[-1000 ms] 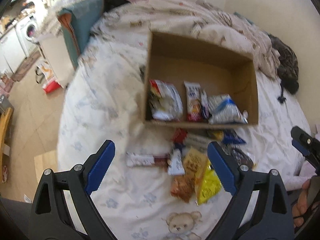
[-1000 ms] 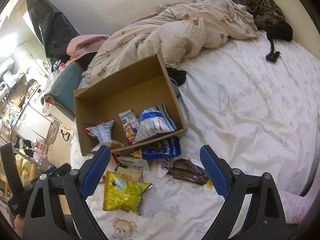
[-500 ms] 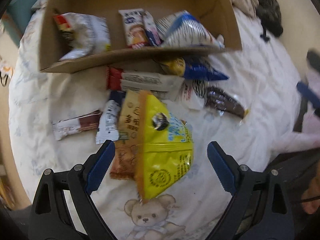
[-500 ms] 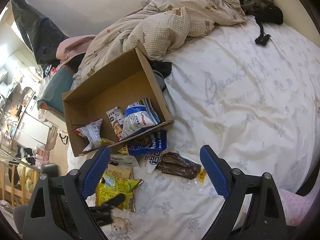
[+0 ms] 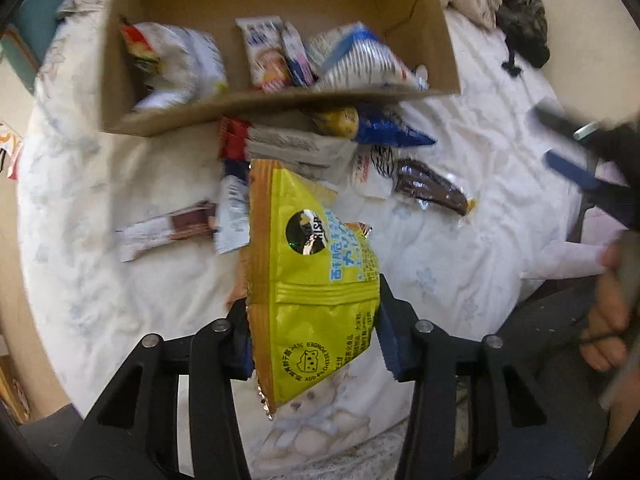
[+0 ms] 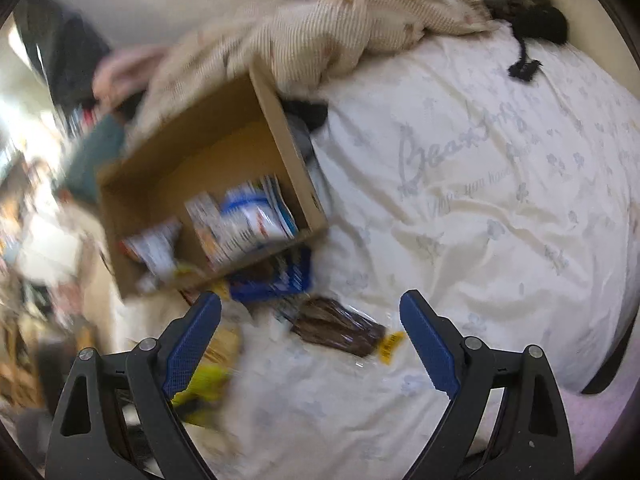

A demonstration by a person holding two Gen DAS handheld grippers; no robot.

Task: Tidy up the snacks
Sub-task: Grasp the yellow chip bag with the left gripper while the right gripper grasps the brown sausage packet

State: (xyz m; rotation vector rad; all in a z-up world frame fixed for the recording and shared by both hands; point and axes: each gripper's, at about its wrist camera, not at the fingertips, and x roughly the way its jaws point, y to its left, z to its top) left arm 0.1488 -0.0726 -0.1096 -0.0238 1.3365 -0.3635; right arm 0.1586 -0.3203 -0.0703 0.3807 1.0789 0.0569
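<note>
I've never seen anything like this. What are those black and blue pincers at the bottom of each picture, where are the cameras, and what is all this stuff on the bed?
Those pincers are hand-held grippers, one in each of a person's hands; there is no robot. Each carries a wide-angle camera looking along its two fingers, so each picture is one gripper's own view. The left gripper is closing on a yellow snack bag that sits between its blue pads. The right gripper is open and empty, above a brown packet. Loose snacks lie on the white bedsheet, in front of a cardboard box that already holds a few packets. The pictures are blurred, so small details are unclear.
</note>
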